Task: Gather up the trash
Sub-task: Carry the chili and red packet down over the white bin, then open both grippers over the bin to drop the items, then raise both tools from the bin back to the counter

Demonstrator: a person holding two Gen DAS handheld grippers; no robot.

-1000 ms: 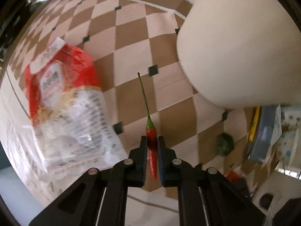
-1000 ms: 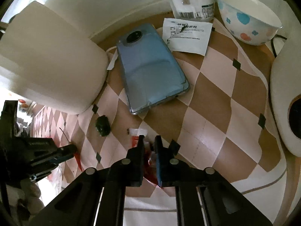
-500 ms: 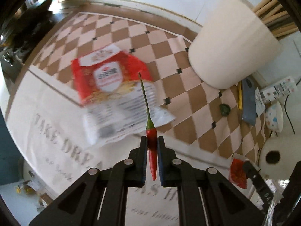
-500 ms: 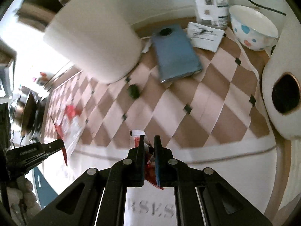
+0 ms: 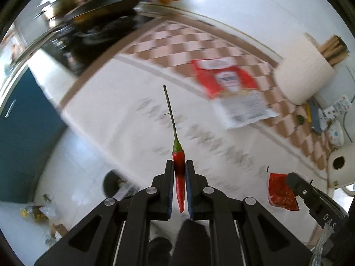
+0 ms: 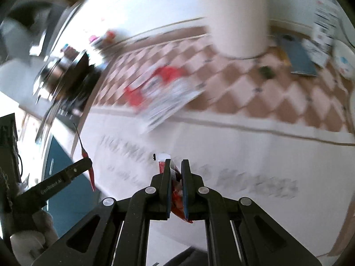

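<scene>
My left gripper point(image 5: 179, 166) is shut on a red chili pepper point(image 5: 178, 155), whose long green stem points away from me, high above the white front part of the cloth. In the right wrist view that chili point(image 6: 85, 154) hangs from the left gripper point(image 6: 88, 161) at the left edge. My right gripper point(image 6: 176, 166) is shut on a small red sachet point(image 6: 176, 190) with a white torn top; the same sachet point(image 5: 281, 191) shows at the lower right of the left wrist view. A large red-and-white food bag point(image 5: 230, 88) lies on the checkered cloth point(image 5: 177, 44).
A big white paper roll point(image 5: 304, 77) stands at the cloth's far right, beside a blue phone point(image 6: 298, 56), a small green scrap point(image 6: 267, 71) and a dotted bowl point(image 6: 344, 61). A stove with dark pans point(image 5: 95, 6) is at the far left. Below, a blue cabinet door point(image 5: 22, 133) and floor litter point(image 5: 37, 210).
Both grippers have risen and pulled back from the checkered cloth, each keeping its hold. The bag and paper roll now look smaller and farther; the cabinet and floor have come into view.
</scene>
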